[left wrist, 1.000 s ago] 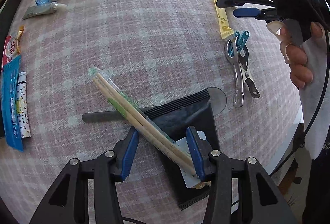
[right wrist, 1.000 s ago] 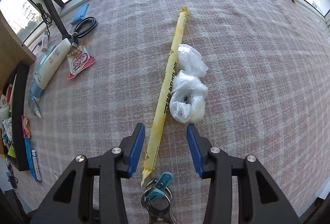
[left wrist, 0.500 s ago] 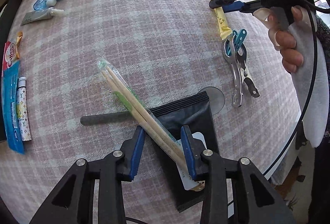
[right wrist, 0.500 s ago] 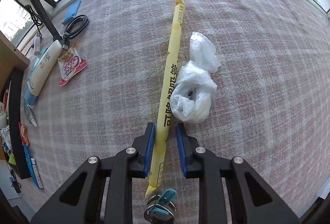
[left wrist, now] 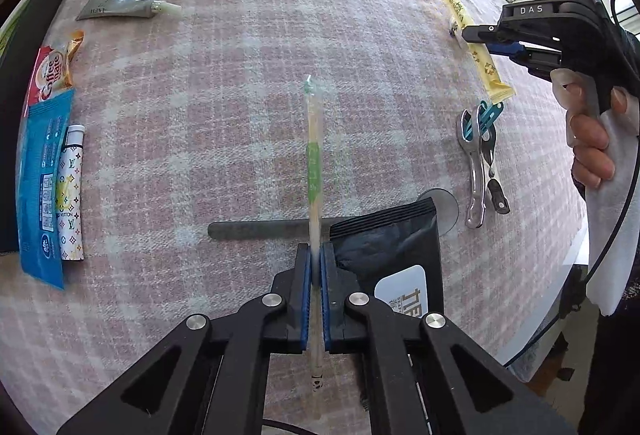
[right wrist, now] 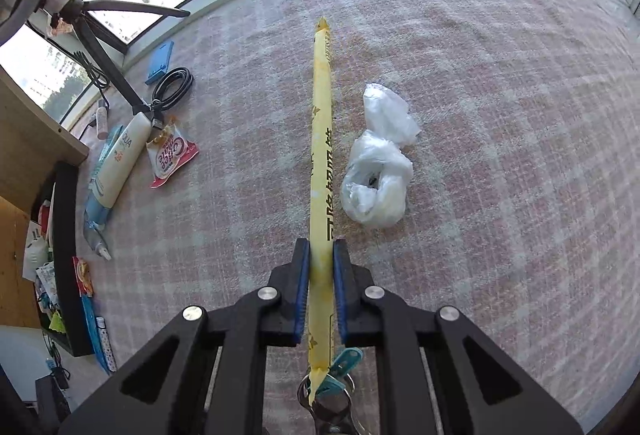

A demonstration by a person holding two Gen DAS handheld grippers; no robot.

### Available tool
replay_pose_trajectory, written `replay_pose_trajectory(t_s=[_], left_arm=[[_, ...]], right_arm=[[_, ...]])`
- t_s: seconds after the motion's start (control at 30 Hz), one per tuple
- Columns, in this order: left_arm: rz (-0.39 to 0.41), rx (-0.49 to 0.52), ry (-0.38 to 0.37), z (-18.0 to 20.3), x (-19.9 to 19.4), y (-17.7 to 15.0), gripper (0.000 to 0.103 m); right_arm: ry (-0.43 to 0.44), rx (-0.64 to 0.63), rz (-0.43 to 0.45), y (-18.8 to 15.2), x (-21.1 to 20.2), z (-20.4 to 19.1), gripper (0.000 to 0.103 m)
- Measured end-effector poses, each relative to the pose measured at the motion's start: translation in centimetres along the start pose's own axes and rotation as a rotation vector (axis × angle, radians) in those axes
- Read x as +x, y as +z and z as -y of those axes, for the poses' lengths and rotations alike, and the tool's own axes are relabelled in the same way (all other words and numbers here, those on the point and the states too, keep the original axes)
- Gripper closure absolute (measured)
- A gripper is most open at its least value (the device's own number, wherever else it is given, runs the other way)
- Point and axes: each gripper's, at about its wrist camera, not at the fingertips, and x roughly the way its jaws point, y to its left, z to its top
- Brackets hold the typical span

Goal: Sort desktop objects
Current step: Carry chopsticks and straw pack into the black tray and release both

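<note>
The left gripper [left wrist: 316,271] has its blue pads pressed tight on a pair of pale wooden chopsticks in a clear green-printed sleeve [left wrist: 313,163], which runs straight toward twelve o'clock from the jaws, above the pink-and-white checked tablecloth [left wrist: 240,83]. Behind it lie a dark grey flat stick [left wrist: 256,229] and, at about three o'clock from the pads, a black pleated foil pouch with a white label [left wrist: 390,247].

The right gripper [right wrist: 321,267] is pinching a long yellow paper-wrapped stick with black print [right wrist: 322,139], which likewise points to twelve o'clock. At two o'clock from those jaws sits a crumpled white plastic bag [right wrist: 378,175], just beside the yellow stick. The stick's near end lies over a teal plastic clip on silver metal nail clippers [right wrist: 340,363], at six o'clock.
</note>
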Motion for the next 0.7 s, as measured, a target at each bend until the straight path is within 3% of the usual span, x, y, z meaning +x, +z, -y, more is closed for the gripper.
replay_pose_trajectory(t_s=[0.4, 0.47, 0.7], left_arm=[[0.119, -0.034, 0.053, -6.0, -9.8, 0.3, 0.099], [0.145, -0.056, 0.066, -4.8, -9.3, 0.7, 0.099], [0.22, -0.125, 0.104, -7.5, -10.1, 1.1, 0.099]], right_arm=[[0.046, -0.094, 0.042, -1.2, -3.1, -6.8, 0.091], [0.055, -0.116, 0.046, -1.9, -3.4, -8.4, 0.091], [0.101, -0.187, 0.05, -4.8, -4.2, -15.1, 0.091]])
